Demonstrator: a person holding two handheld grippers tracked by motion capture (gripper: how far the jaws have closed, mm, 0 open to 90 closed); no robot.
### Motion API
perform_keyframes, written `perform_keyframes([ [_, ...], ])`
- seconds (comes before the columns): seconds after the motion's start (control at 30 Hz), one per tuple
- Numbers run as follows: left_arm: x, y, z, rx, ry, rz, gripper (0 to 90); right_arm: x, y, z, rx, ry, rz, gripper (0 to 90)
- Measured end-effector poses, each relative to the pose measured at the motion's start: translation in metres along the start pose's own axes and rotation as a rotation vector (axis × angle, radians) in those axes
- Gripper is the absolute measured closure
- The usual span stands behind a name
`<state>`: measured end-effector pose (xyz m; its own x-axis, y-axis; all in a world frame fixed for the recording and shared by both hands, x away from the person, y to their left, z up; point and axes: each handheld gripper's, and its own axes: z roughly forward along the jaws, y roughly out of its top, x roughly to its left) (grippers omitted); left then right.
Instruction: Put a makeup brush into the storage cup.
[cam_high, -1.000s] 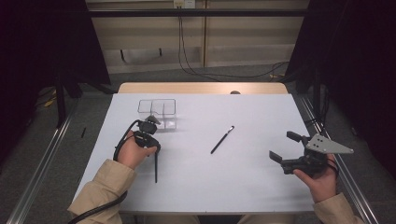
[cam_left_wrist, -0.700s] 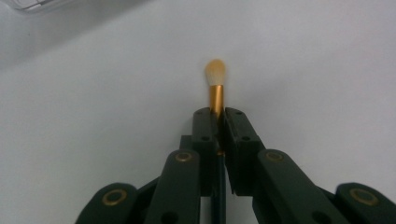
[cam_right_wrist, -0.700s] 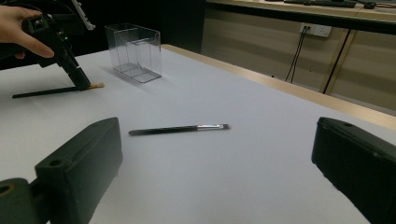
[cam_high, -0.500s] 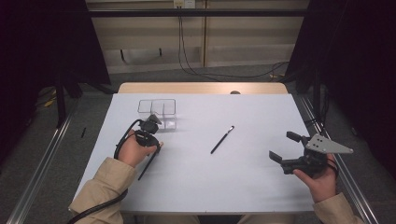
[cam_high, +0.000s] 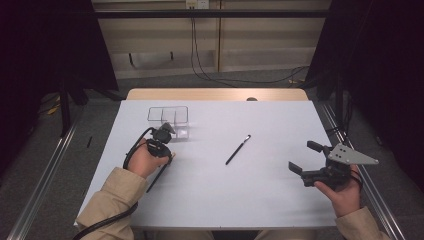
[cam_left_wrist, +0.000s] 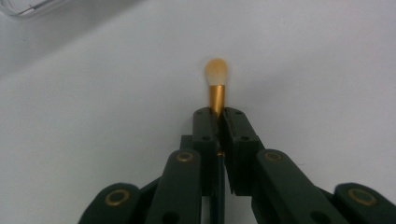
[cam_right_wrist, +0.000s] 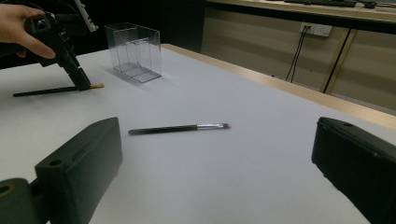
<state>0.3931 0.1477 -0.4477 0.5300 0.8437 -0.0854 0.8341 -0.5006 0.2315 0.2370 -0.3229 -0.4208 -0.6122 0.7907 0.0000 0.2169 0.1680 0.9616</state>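
Closing over the last second, the left hand-held gripper now clamps the gold-ferruled makeup brush lying on the surface beside the clear organizer. Right hand-held gripper waits open. Lift level, keeping bristles clear.

On my white table, a second, silver-ferruled brush lies slantwise at centre frame in the high view. Beyond the table's wooden far edge, black cables hang down the beige wall panel at upper centre.
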Motion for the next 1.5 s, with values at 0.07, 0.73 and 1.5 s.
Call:
perform_keyframes([
  [0.07,0.000,0.000,0.000,-0.001,-0.006,-0.010,84.3,0.000,0.000,0.000,0.001,0.000,0.000,1.4],
  [0.73,0.001,-0.001,-0.004,-0.036,-0.049,-0.001,84.4,0.000,-0.001,0.001,0.003,0.004,0.002,1.4],
  [1.5,0.006,0.001,-0.029,-0.295,-0.188,-0.039,84.4,0.000,-0.001,0.000,0.003,-0.001,0.003,1.4],
])
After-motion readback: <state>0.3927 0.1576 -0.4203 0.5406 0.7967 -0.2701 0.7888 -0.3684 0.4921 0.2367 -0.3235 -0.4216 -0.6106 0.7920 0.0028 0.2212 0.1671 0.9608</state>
